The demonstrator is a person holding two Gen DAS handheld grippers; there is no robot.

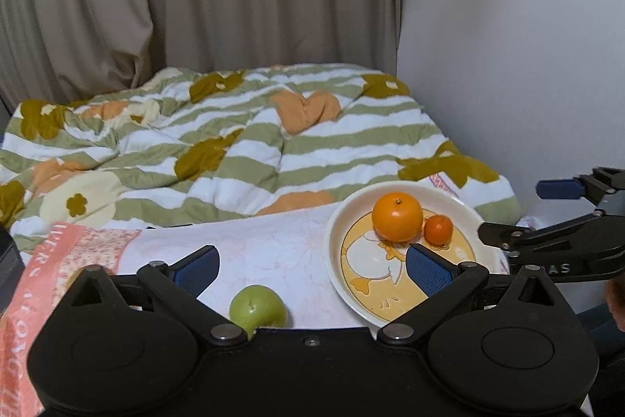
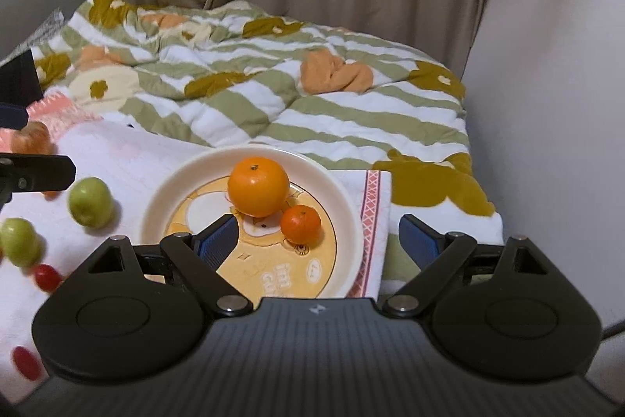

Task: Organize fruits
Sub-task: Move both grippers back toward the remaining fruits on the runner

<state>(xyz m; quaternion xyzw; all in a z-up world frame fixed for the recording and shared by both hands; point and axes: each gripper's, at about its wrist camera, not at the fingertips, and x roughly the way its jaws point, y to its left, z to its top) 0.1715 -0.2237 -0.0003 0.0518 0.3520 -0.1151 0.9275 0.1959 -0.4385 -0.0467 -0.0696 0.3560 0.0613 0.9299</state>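
The near half of the plate (image 2: 156,206) is bare, so a gripper can pass there. The big orange (image 2: 258,187) and the small orange (image 2: 300,224), touching, block the far half.

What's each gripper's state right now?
Left gripper: open, holding nothing; a round green fruit lies below it.
Right gripper: open, empty, over the cream duck-print plate.

I see two oranges (image 2: 258,187) touching on the plate (image 2: 347,206); left of the plate, two apples (image 2: 90,200) on the cloth (image 2: 129,159).
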